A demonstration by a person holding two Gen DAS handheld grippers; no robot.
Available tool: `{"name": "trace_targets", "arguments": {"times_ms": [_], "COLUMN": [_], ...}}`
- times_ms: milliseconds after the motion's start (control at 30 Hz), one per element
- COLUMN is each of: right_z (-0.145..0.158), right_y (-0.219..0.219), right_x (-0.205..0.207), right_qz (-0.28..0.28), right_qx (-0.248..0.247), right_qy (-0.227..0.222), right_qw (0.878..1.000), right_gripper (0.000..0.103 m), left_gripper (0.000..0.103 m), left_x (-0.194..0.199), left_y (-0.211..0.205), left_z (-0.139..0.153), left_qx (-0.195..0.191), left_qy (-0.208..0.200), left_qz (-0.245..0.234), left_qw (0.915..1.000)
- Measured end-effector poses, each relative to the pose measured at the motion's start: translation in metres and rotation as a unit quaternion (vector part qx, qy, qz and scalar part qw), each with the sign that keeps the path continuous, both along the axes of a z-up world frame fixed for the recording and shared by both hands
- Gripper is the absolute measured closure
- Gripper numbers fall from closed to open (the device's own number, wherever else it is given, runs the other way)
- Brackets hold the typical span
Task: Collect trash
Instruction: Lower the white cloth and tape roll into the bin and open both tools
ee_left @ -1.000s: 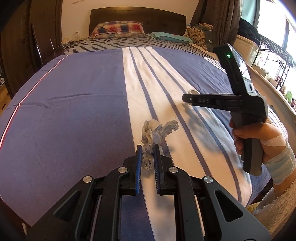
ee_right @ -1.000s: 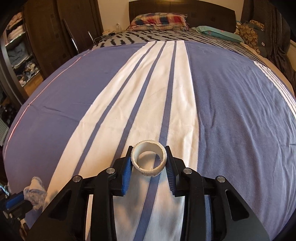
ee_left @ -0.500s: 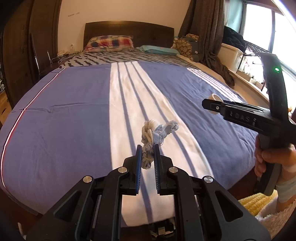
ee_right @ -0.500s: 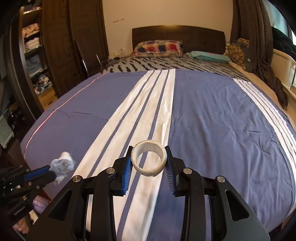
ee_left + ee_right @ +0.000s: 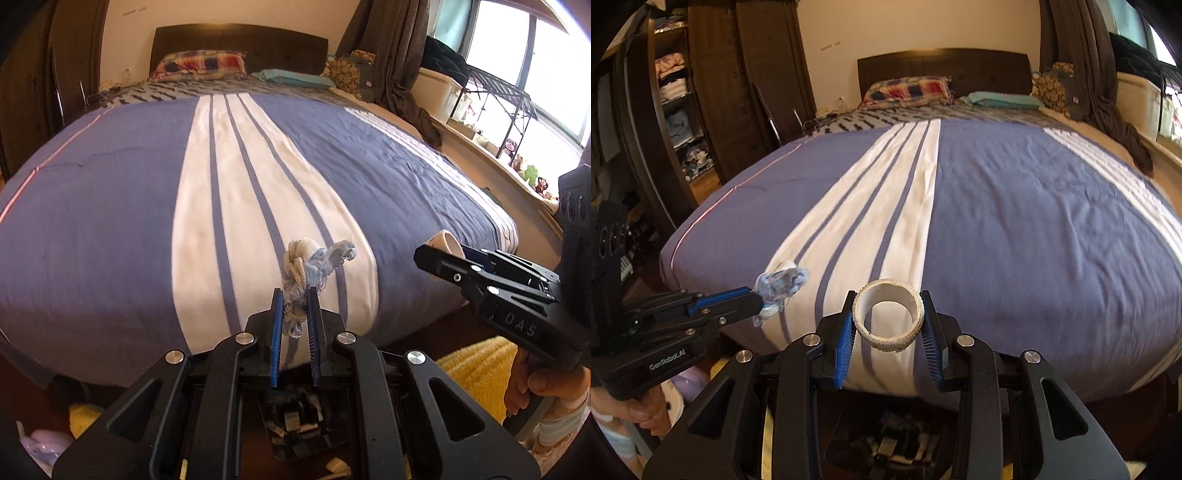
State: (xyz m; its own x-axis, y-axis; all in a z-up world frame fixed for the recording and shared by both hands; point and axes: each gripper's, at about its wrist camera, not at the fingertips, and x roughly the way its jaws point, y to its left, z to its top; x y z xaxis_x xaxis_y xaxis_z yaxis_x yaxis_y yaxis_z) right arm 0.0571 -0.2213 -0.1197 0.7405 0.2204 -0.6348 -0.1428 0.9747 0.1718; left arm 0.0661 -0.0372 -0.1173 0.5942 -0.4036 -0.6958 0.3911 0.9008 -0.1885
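Observation:
My left gripper [image 5: 295,295] is shut on a crumpled white and blue rag [image 5: 314,258] and holds it in the air over the foot of the bed. The rag also shows in the right wrist view [image 5: 781,284], at the tip of the left gripper [image 5: 757,301]. My right gripper [image 5: 888,295] is shut on a white cardboard tape ring [image 5: 888,317], held above the bed's front edge. The ring [image 5: 448,242] and right gripper [image 5: 439,254] show at the right of the left wrist view.
The bed [image 5: 110,206] has a blue cover with white stripes, pillows [image 5: 199,64] at the headboard. A dark wardrobe [image 5: 683,122] stands on the left, a windowsill with a rack [image 5: 498,103] on the right. A yellow rug [image 5: 476,369] and clutter lie on the floor below.
Both grippers have pulled back from the bed with their loads. The bed's front edge and the floor below have come into view. Both stay shut.

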Motion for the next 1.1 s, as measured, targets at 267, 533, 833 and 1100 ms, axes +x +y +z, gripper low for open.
{"name": "trace_targets", "arguments": {"times_ms": [267, 533, 833, 1100], "right_z": [-0.061, -0.126, -0.182, -0.203], "right_y": [-0.003, -0.005, 0.005, 0.01], "right_x": [-0.027, -0.028, -0.01, 0.004], "right_qz": [0.004, -0.002, 0.001, -0.001], "right_qx": [0.008, 0.003, 0.011, 0.014], "right_qy": [0.073, 0.158, 0.239, 0.267], "right_qw": [0.997, 0.987, 0.971, 0.964], "right_gripper": [0.069, 0.069, 0.069, 0.068], "left_gripper": [0.092, 0.092, 0.092, 0.086], "left_x": [-0.024, -0.017, -0.004, -0.001], "left_y": [-0.003, -0.014, -0.034, -0.037], "left_z": [-0.067, -0.147, -0.206, -0.229], "left_qx": [0.012, 0.034, 0.051, 0.052], "left_qy": [0.07, 0.158, 0.227, 0.265], "left_qz": [-0.009, -0.02, -0.035, -0.046], "left_qw": [0.9974, 0.9867, 0.9719, 0.9617]}}
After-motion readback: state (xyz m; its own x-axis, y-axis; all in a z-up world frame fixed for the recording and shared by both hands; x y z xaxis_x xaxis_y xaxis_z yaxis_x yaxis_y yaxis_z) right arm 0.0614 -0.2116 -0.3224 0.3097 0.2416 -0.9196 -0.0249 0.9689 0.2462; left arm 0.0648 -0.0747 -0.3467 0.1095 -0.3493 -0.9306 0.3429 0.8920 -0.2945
